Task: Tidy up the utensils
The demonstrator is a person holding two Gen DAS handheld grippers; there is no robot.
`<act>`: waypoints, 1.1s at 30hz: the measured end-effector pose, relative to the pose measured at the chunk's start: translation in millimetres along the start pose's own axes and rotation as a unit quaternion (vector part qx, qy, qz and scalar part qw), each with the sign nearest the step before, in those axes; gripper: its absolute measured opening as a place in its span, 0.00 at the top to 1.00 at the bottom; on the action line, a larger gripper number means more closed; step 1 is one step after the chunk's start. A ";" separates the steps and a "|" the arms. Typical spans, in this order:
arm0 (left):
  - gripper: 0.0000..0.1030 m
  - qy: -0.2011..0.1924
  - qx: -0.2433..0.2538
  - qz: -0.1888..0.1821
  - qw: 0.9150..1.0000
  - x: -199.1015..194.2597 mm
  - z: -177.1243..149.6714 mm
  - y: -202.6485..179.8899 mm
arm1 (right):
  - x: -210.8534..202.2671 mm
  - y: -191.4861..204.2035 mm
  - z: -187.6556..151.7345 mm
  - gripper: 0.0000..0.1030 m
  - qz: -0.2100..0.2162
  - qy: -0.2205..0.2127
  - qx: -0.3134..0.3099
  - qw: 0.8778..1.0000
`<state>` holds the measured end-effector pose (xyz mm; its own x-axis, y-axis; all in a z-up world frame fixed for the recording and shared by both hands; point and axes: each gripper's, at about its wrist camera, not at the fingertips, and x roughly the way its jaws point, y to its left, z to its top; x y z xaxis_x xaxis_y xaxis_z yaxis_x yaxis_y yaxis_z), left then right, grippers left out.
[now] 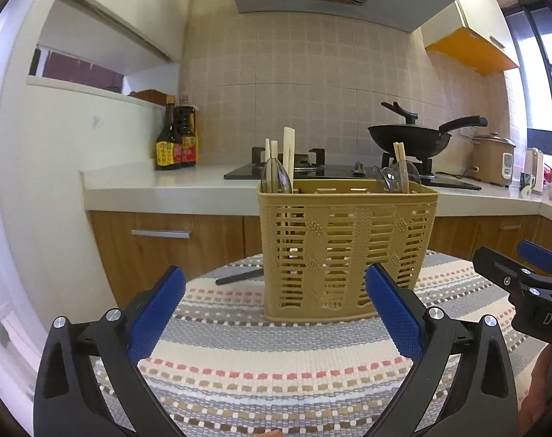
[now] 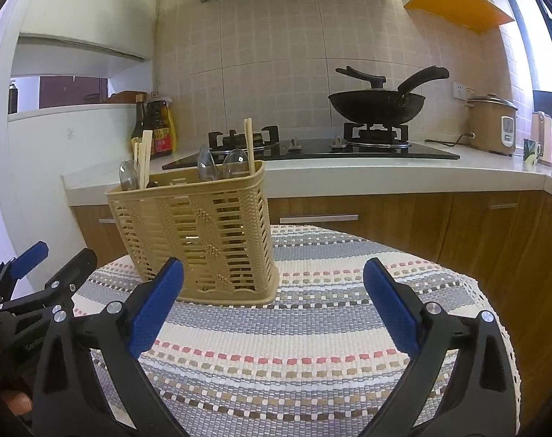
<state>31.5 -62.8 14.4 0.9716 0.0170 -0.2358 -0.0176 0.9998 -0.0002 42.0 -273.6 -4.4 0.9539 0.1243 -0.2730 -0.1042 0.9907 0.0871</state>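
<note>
tan slatted utensil basket (image 1: 345, 251) stands upright on the striped cloth (image 1: 276, 364) covering the desk. clear spoons (image 1: 276, 180) and pale chopsticks (image 1: 288, 156) stick up at its left end, more spoons and chopsticks at its right end. dark utensil (image 1: 239, 276) lies flat on the cloth just left of the basket. left tool (image 1: 276, 309) wide open, holding nothing, short of the basket. right tool (image 2: 274, 302) wide open, empty, over bare cloth right of the basket.

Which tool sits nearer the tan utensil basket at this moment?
Left, by a little. The left tool is open and faces the utensil basket head-on, the basket's base between its fingers. The right tool, also open, sits off to the basket's right.
</note>
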 end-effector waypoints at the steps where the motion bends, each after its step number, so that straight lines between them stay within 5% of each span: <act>1: 0.07 0.001 0.000 0.000 1.000 0.7 -0.2 -0.2 | 0.0 -0.2 0.0 0.08 0.000 0.000 0.000 1.000; 33: 0.07 0.032 -0.006 -0.016 0.999 10.7 -3.1 -0.8 | 2.5 -0.3 -0.7 0.08 0.005 0.007 0.001 1.000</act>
<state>41.1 -63.5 8.8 0.9546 -0.0150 -0.2975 0.0092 0.9997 -0.0210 44.2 -273.6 -5.8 0.9490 0.1346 -0.2853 -0.1128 0.9894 0.0914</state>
